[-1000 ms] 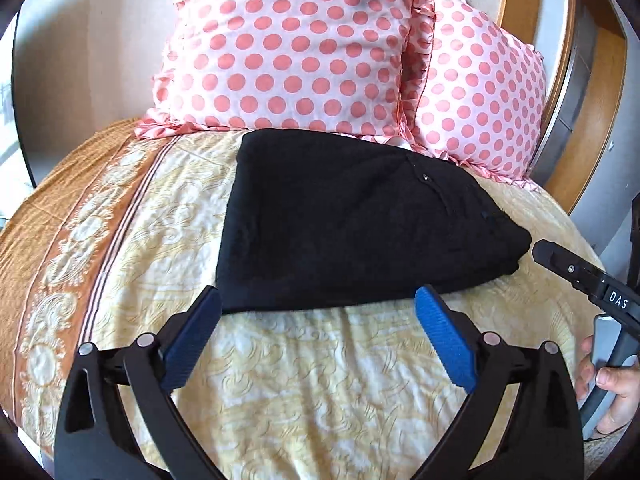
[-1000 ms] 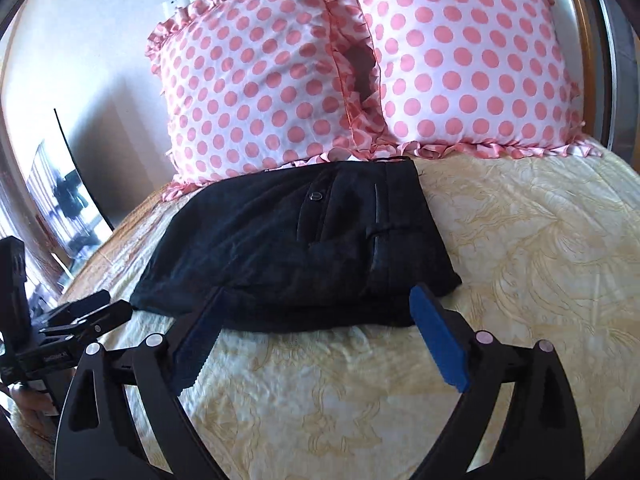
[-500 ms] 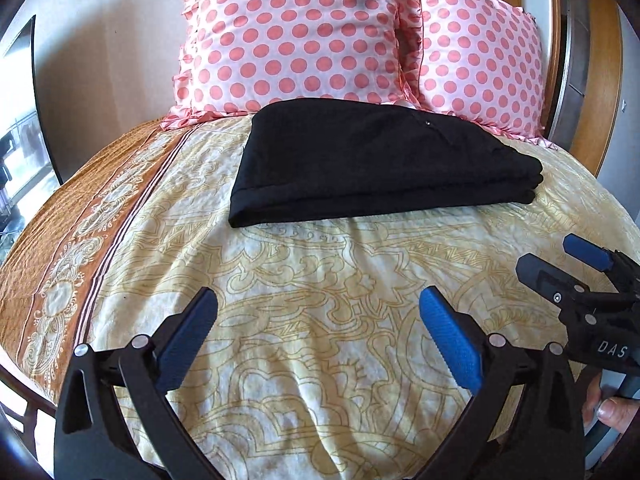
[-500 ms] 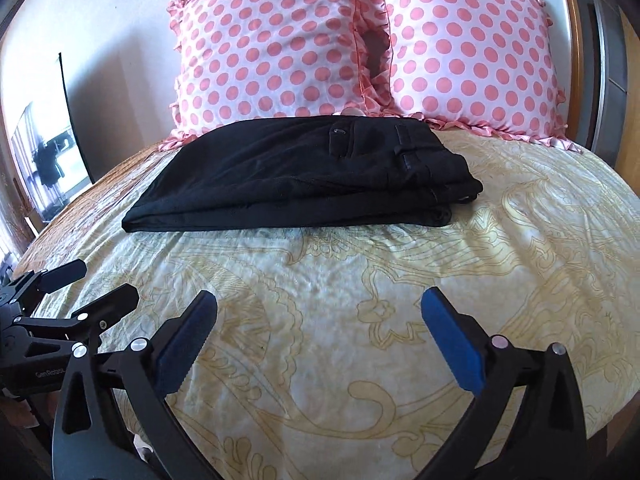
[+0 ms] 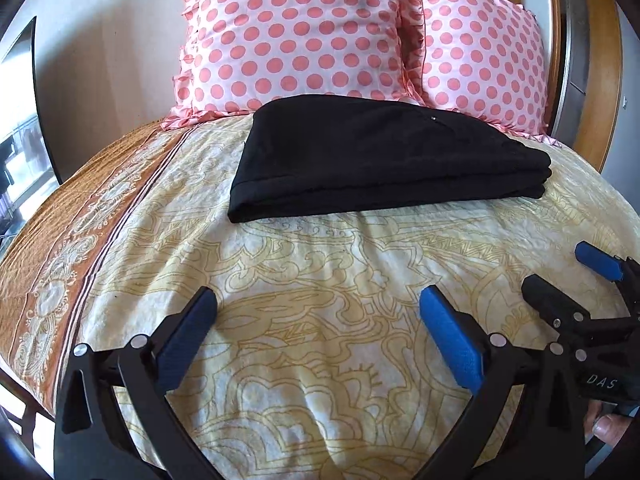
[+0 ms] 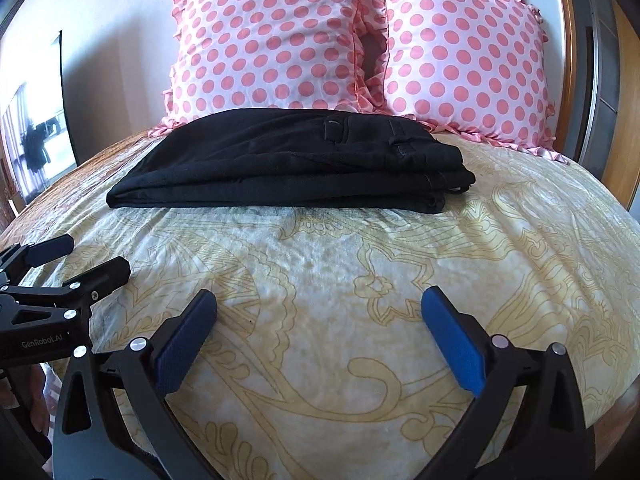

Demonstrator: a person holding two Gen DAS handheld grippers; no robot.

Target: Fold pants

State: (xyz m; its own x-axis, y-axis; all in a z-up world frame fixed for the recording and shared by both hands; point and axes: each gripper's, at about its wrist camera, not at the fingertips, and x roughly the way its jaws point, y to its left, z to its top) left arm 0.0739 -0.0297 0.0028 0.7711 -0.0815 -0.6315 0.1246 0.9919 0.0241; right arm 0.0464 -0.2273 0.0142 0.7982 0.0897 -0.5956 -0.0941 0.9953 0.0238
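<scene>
The black pants lie folded in a flat rectangular stack on the bed, just in front of the pillows; they also show in the right wrist view. My left gripper is open and empty, low over the bedspread well short of the pants. My right gripper is open and empty, also short of the pants. The right gripper shows at the right edge of the left wrist view; the left gripper shows at the left edge of the right wrist view.
Two pink polka-dot pillows lean against the wall behind the pants. The yellow patterned bedspread has an orange border on the left. A wooden headboard frame stands at the right.
Both grippers have pulled back from the folded pants toward the foot of the bed and dropped lower. The pants lie unmoved; both grippers stayed open.
</scene>
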